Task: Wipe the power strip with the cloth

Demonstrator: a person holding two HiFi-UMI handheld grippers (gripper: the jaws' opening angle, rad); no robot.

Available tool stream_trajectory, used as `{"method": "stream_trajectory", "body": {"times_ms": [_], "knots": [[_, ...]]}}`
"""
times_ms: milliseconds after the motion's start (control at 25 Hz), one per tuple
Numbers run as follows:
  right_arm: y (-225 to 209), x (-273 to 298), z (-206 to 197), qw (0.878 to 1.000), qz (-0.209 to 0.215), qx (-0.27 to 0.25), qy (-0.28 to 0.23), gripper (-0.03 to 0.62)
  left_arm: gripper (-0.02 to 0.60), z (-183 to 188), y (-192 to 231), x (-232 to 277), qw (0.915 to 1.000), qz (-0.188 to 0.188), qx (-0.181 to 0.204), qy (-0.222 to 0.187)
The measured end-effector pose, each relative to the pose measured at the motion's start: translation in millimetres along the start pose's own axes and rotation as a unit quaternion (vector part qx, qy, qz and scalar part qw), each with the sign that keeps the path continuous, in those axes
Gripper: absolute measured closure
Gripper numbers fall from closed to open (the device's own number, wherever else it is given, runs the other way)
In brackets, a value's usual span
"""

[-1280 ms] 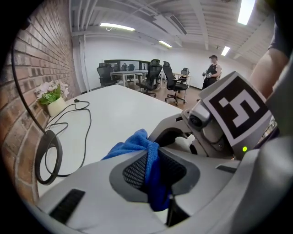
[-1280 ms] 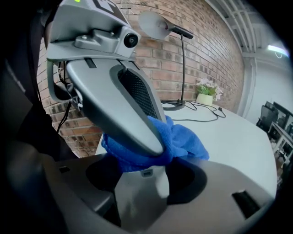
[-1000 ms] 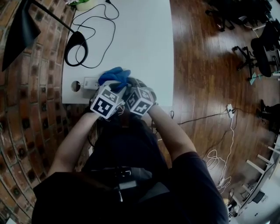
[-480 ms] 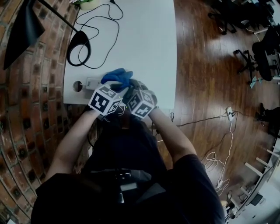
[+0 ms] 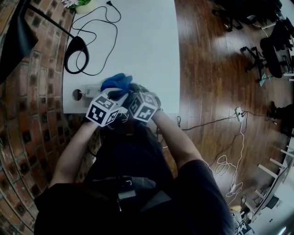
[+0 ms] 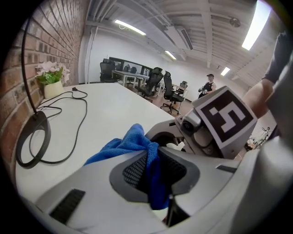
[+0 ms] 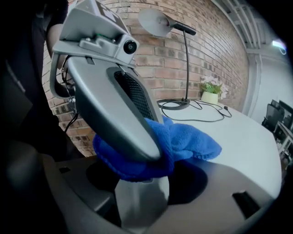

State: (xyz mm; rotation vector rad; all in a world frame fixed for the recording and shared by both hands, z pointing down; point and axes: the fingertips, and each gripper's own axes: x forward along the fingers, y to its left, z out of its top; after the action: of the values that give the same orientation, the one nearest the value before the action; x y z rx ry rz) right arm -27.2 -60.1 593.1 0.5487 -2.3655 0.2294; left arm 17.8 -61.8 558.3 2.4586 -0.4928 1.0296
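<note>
On the white table (image 5: 147,55), near its front left corner, lies the white power strip (image 5: 91,88), mostly hidden under the blue cloth (image 5: 117,82). My left gripper (image 6: 153,169) is shut on a bunched fold of the cloth (image 6: 123,146) and holds it down on the strip. Right beside it, my right gripper (image 7: 142,183) straddles the strip's pale body (image 7: 139,203). Its jaws have just been closing, and the strip sits between the pads. The cloth (image 7: 187,139) hangs under the left gripper's finger (image 7: 114,100), directly above the strip.
A black desk lamp's round base (image 5: 76,50) and a looping black cable (image 5: 98,27) lie further back on the table. A flower pot (image 5: 82,4) stands at the far left corner. The brick wall (image 5: 27,92) runs along the left. A cable hole (image 5: 77,95) sits beside the strip.
Both grippers stay together over the strip with the cloth between them. Only the head view has shifted slightly.
</note>
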Motion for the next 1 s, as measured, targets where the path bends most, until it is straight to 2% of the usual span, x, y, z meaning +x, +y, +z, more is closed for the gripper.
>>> {"method": "stream_trajectory", "body": {"times_ms": [360, 680, 1000], "knots": [[-1, 0, 1, 1.000, -0.004, 0.001, -0.003, 0.316, 0.514, -8, 16, -10, 0.9998, 0.012, -0.009, -0.010], [1, 0, -1, 1.000, -0.001, 0.005, 0.001, 0.316, 0.514, -21, 45, -31, 0.9978, 0.054, -0.033, -0.021], [-1, -1, -1, 1.000, -0.005, 0.008, 0.002, 0.315, 0.514, -27, 56, -41, 0.9973, 0.069, -0.018, -0.019]]}}
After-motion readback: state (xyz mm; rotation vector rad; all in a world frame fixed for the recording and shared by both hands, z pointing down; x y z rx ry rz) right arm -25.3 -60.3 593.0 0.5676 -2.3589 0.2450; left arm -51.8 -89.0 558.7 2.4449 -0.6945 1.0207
